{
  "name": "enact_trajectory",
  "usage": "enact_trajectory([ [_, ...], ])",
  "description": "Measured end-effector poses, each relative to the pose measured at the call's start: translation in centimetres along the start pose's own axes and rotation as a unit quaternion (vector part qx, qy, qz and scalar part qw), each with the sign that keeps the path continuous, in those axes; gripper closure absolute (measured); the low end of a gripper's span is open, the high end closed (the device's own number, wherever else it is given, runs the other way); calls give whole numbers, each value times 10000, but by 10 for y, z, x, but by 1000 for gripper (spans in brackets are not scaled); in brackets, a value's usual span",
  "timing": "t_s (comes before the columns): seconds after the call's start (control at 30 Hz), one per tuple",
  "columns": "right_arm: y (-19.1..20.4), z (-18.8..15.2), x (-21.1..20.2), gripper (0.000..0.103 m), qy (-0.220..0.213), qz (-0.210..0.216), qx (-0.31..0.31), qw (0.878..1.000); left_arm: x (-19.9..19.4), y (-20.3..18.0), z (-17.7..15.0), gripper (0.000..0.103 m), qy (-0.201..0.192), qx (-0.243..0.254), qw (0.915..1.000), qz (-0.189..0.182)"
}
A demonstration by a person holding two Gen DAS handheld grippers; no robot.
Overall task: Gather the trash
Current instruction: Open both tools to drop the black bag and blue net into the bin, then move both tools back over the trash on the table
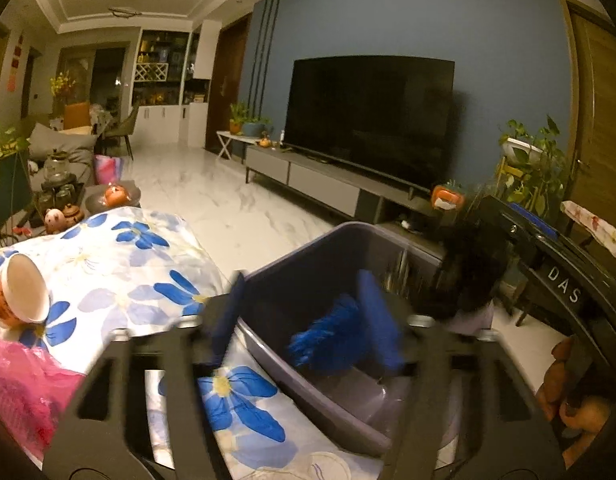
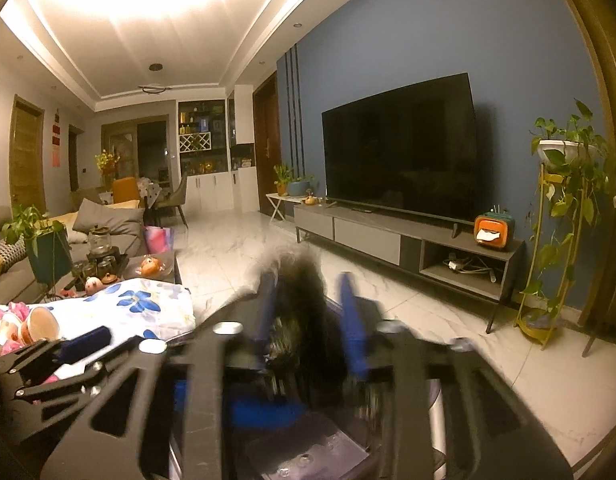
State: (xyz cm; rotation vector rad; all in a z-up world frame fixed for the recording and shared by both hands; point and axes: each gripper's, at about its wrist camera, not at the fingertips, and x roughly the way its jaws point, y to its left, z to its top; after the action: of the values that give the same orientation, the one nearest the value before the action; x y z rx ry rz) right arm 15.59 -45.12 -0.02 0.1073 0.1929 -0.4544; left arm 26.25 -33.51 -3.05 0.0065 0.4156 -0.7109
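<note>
A grey bin (image 1: 308, 256) stands at the edge of the table's floral cloth (image 1: 120, 264). My left gripper (image 1: 304, 320) is open and straddles the bin's near wall, one blue pad outside and one inside. A crumpled blue piece (image 1: 324, 340) lies inside the bin beside the inner pad. My right gripper (image 2: 310, 312) is shut on a dark fluffy clump (image 2: 296, 276) and holds it above the bin (image 2: 308, 444). From the left wrist, that clump (image 1: 474, 264) hangs over the bin's far right corner.
An orange-and-white cup (image 1: 20, 292) lies on its side on the cloth, next to a pink plastic bag (image 1: 24, 384). A tea set (image 2: 100, 256) sits further back on the table. A TV cabinet (image 2: 388, 236) and a plant stand (image 2: 560, 240) line the blue wall across open marble floor.
</note>
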Motion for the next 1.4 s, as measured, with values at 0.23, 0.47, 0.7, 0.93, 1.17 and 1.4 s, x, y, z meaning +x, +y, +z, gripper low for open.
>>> enact_trajectory([
  [0.23, -2, -1, -11, 47, -89, -30, 22, 10000, -22, 12, -3, 14, -224, -93, 9989, 401],
  [0.47, 1, -9, -37, 28, -130, -5, 72, 9999, -72, 29, -14, 7, -491, -218, 9942, 927],
  [0.7, 17, -22, -74, 22, -92, 189, -37, 9998, -129, 37, -32, 6, -699, -260, 9874, 1396],
  [0.93, 34, -30, -112, 19, -255, 430, -28, 9987, -184, 53, -50, 6, -773, -200, 9777, 1944],
  [1.17, 68, -42, -132, 19, -137, 940, -96, 9954, -236, 76, -66, 6, -871, -231, 9635, 2523],
  [1.4, 107, -56, -143, 19, 17, 1389, -220, 9901, -277, 103, -82, 6, -912, -431, 9477, 3029],
])
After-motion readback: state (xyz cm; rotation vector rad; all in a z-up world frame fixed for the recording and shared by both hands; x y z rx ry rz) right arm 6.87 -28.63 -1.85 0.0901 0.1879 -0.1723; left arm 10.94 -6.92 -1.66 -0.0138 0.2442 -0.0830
